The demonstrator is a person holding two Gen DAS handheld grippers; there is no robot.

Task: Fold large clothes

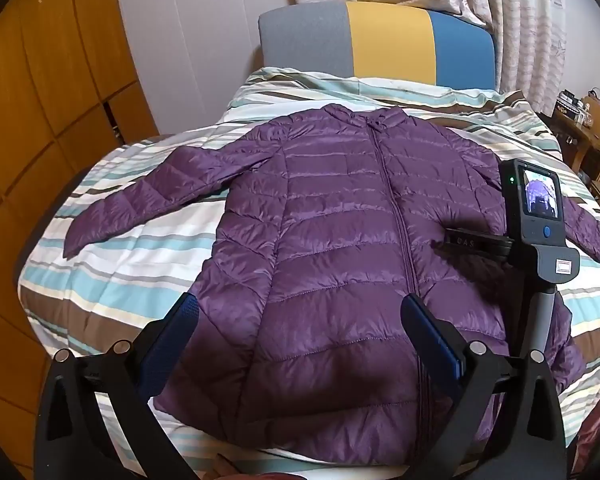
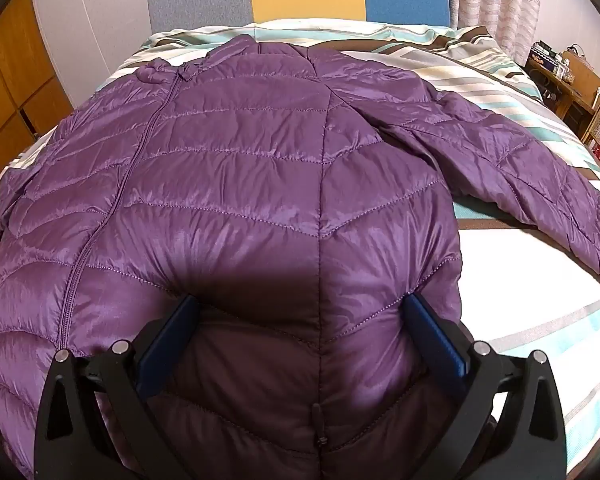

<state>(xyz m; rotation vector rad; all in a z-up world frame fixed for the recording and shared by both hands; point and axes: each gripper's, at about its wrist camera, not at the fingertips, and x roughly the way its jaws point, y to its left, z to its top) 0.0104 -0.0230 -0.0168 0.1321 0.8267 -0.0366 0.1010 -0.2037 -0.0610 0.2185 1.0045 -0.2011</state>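
Fingers (image 2: 432,332) spread over jacket (image 2: 228,184) (headboard (image 1: 380,40) fully visible leftward).

Purple quilted down jacket (image 1: 340,232) (image 2: 228,184), zipped shut, lying flat and front-up on striped bedding, both sleeves spread outward.

jacket (image 1: 340,240) fills bed centre, bedspread (image 1: 140,248) edges free

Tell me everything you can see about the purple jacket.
The purple jacket is a shiny quilted puffer with stitched rows. It lies flat, front up, on the striped bedcover, zipper closed, both sleeves spread outward, collar toward the headboard. Both open grippers hang above its lower part; whether they touch it is unclear.
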